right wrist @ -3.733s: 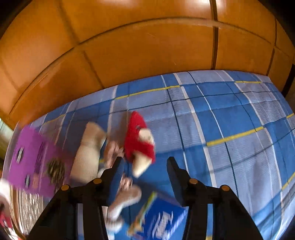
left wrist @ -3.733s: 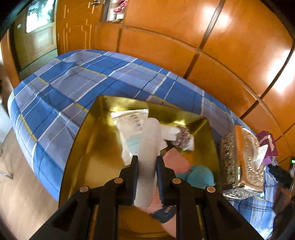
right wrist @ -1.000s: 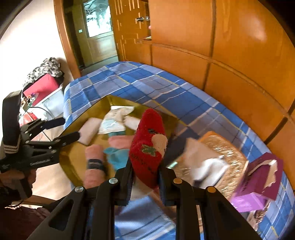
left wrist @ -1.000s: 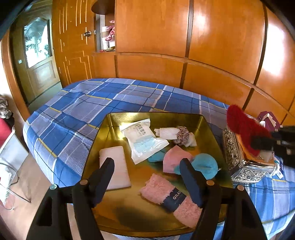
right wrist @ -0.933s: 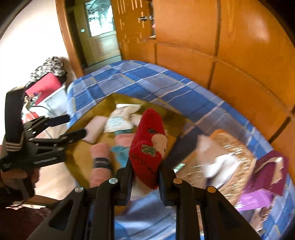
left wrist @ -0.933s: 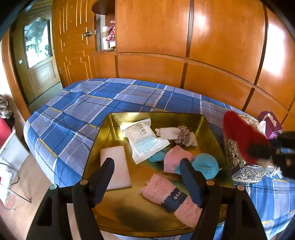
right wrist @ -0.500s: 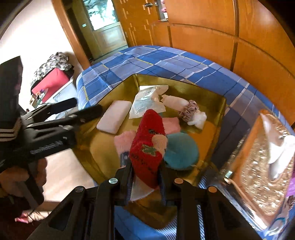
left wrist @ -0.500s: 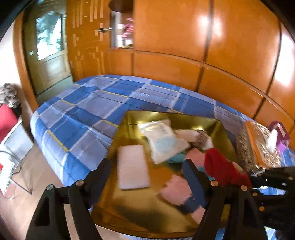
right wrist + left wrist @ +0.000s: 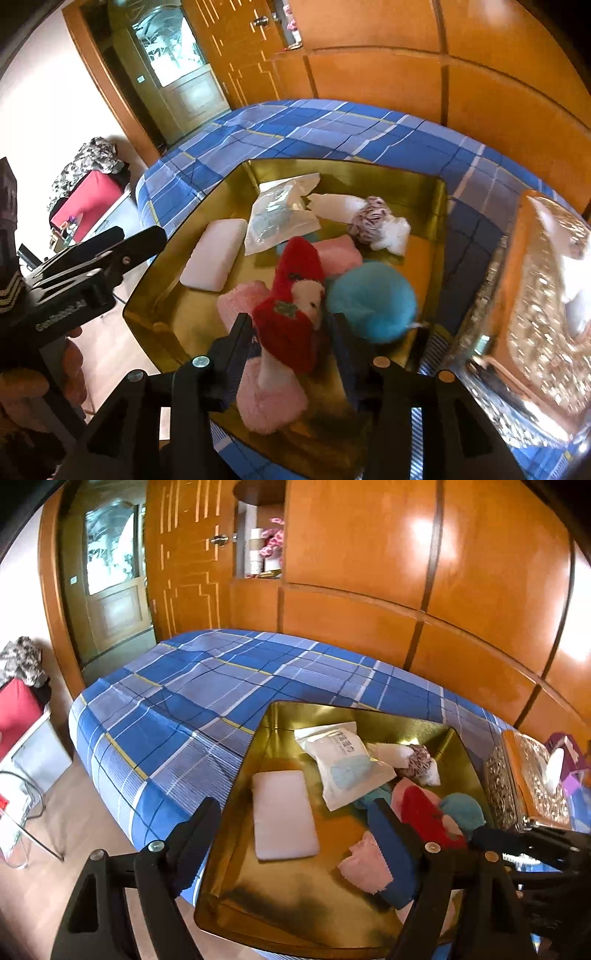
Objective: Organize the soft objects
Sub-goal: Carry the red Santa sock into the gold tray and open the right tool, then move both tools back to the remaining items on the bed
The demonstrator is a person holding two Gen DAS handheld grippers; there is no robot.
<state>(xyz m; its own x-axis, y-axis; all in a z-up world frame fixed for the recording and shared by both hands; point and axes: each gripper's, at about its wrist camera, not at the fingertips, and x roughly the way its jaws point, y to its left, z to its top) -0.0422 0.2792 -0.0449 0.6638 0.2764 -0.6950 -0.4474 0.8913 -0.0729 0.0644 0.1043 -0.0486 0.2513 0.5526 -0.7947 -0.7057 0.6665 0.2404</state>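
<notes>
Red sock released into the gold tray on the bed
The right hand-held gripper [image 9: 291, 332] has just been opening, its jaws apart around the red sock [image 9: 291, 306] lying on a pink towel [image 9: 258, 384] in the tray [image 9: 439, 206]; the left hand-held gripper [image 9: 291, 834] hangs wide open, empty, over the tray's near edge

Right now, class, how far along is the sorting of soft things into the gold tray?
Done: white pad, packet, pink towel and blue puff lie in the gold tray. In hand: right gripper has just been opening, its fingers flanking the red sock there. Left: nothing visibly loose.
</notes>
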